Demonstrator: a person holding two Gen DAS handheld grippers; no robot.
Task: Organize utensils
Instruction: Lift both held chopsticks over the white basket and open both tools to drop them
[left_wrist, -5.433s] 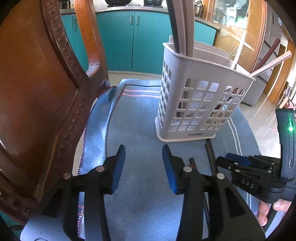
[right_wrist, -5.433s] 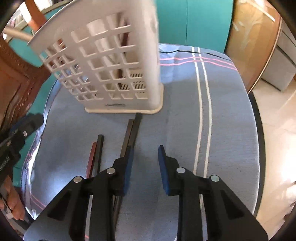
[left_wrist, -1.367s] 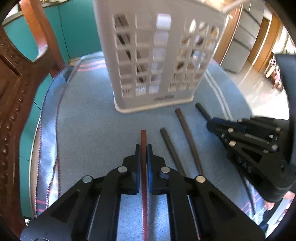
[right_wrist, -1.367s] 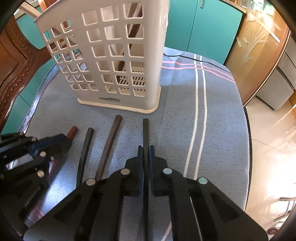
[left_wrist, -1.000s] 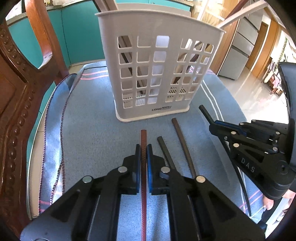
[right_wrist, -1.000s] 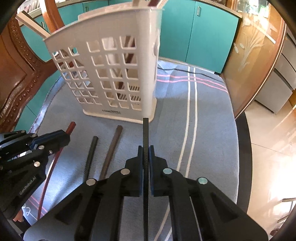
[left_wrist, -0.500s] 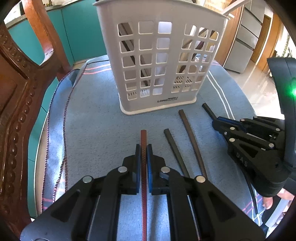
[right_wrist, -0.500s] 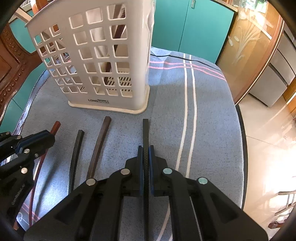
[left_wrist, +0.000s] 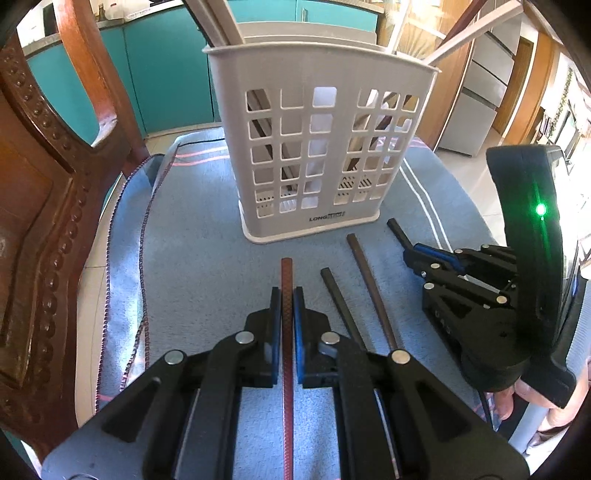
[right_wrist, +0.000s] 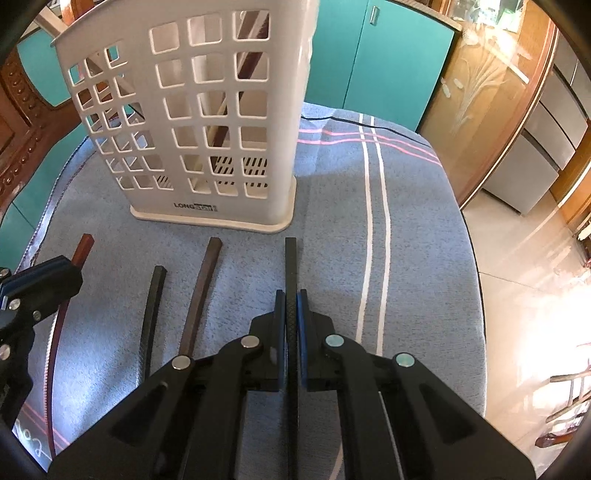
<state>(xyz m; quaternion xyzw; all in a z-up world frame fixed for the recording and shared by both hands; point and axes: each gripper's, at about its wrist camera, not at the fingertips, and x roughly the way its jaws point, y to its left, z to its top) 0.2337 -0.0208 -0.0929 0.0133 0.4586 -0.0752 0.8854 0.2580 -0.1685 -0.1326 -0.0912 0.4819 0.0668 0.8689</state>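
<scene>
White basket (left_wrist: 325, 110) reads "LONG"; left gripper (left_wrist: 287, 314) clamps red stick (left_wrist: 287, 273), right gripper (right_wrist: 291, 317) black stick (right_wrist: 290, 258).

Both wrist cameras look steeply down along their fingers, close over the bench (left_wrist: 192, 236), sharing the white basket (left_wrist: 317, 122) (right_wrist: 207, 110) ahead.

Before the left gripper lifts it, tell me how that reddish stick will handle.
The reddish stick is long and thin, so it is probably light. Pinched near one end by the left gripper, its free length may droop or swing. Its flat sides and textured surface suggest it should not roll or slip much.
</scene>
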